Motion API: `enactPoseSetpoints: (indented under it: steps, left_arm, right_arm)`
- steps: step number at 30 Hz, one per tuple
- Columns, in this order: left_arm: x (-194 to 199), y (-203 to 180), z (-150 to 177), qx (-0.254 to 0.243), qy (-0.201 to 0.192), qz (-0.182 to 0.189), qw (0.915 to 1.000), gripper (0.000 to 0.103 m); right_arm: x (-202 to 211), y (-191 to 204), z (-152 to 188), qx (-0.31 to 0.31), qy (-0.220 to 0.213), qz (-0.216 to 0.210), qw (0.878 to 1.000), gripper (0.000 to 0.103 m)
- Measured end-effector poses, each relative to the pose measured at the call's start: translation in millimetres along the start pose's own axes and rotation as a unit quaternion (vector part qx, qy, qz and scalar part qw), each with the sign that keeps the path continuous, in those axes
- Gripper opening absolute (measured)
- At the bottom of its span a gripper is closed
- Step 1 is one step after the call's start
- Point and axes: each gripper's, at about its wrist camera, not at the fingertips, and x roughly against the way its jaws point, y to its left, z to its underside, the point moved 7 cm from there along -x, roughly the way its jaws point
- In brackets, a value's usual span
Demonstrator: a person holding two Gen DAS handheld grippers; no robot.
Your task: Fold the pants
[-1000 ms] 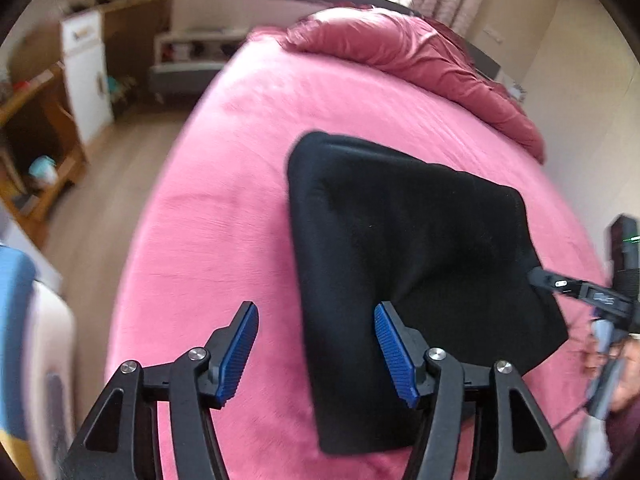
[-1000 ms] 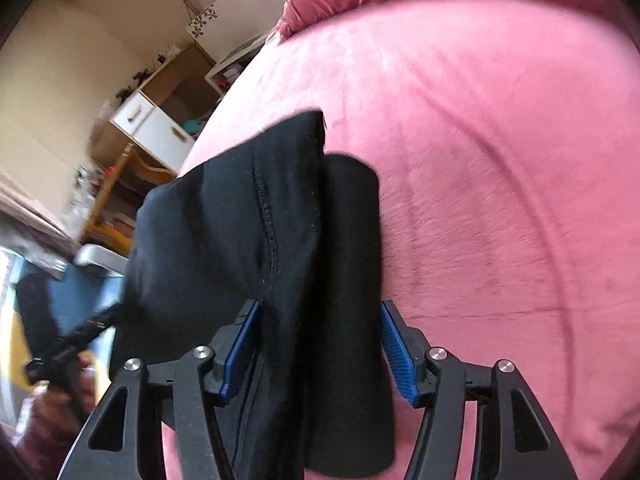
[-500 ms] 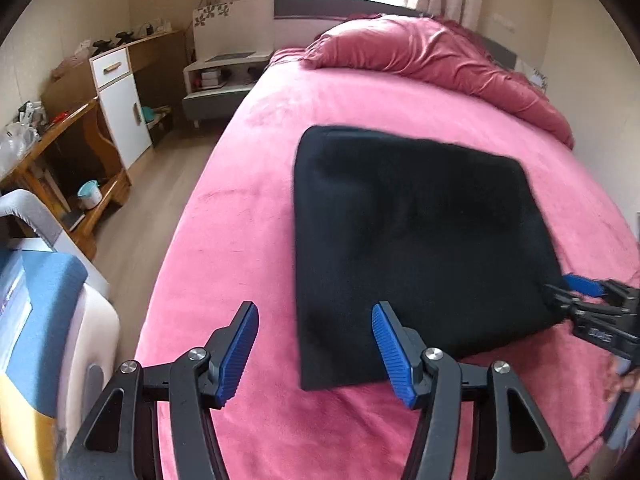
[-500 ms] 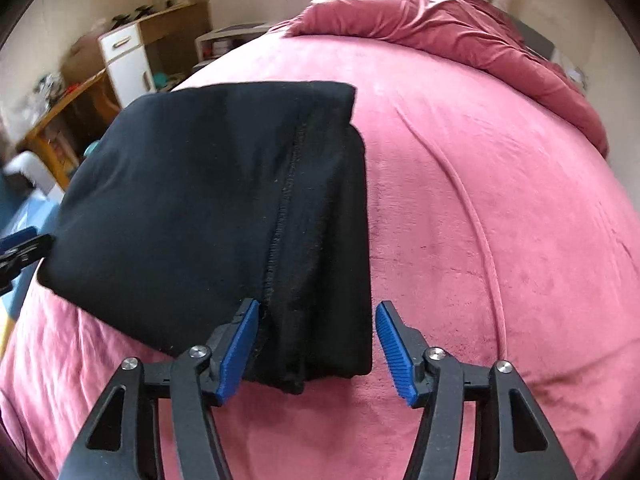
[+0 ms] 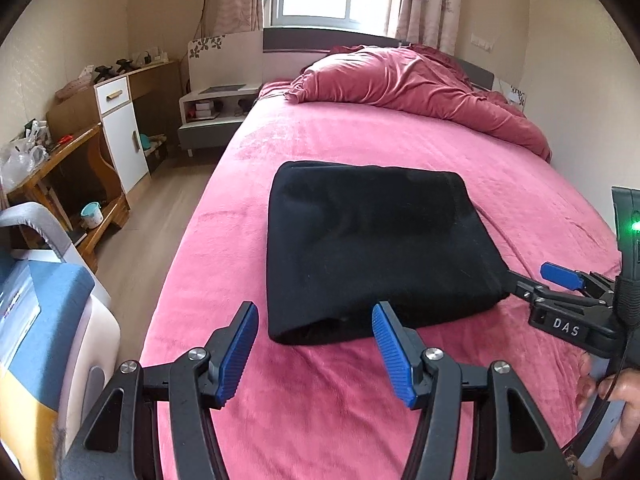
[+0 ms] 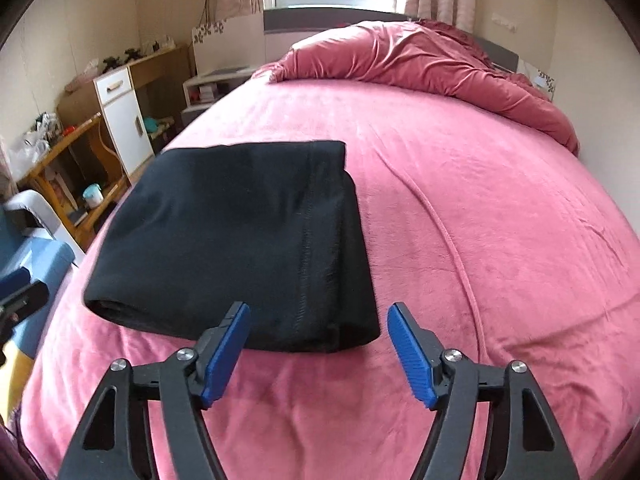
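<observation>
Left wrist view looks down the bed (image 5: 400,400), which is covered in a pink plush blanket, toward a window with curtains. The black pants (image 5: 372,248) lie folded into a thick, roughly square bundle on the bed, near its left edge and well short of the bunched dark-pink duvet (image 5: 420,88) at the headboard end. The left gripper (image 5: 314,344) hangs released just in front of the bundle's near left corner; its blue pads stand wide apart with only blanket and the corner's edge seen between them, and neither pad touches the cloth. At the right of this view the right gripper (image 5: 532,280) reaches in toward the bundle's near right corner, with a hand (image 5: 616,404) on its handle at the picture's edge.

From the right wrist view, the pants (image 6: 240,240) show a stitched seam running along their right side and stacked layers at the near edge. The right gripper (image 6: 318,348) has just been opening; its jaws now stand spread, just clear of the near right corner, gripping nothing, though the corner lies in line with the gap. A wooden desk (image 6: 72,148) and a white cabinet (image 6: 124,120) stand on the floor left of the bed.
</observation>
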Motion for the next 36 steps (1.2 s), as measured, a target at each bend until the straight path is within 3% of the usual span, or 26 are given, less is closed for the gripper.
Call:
enactPoseSetpoints:
  steps: [14, 21, 29, 36]
  left_arm:
    - [28, 5, 26, 0.005, -0.008, -0.024, 0.9997, 0.061]
    - [38, 4, 38, 0.003, -0.013, -0.030, 0.9995, 0.061]
    - [46, 10, 44, 0.006, -0.020, -0.071, 0.9973, 0.061]
    - [49, 13, 43, 0.018, -0.023, -0.074, 0.9968, 0.061]
  right_arm:
    - [25, 34, 27, -0.013, -0.015, 0.015, 1.000, 0.081]
    - [37, 36, 35, -0.008, -0.032, 0.045, 0.998, 0.085]
    - [42, 50, 44, 0.006, -0.035, 0.041, 0.998, 0.086]
    - [48, 48, 49, 0.001, -0.037, 0.043, 0.998, 0.086]
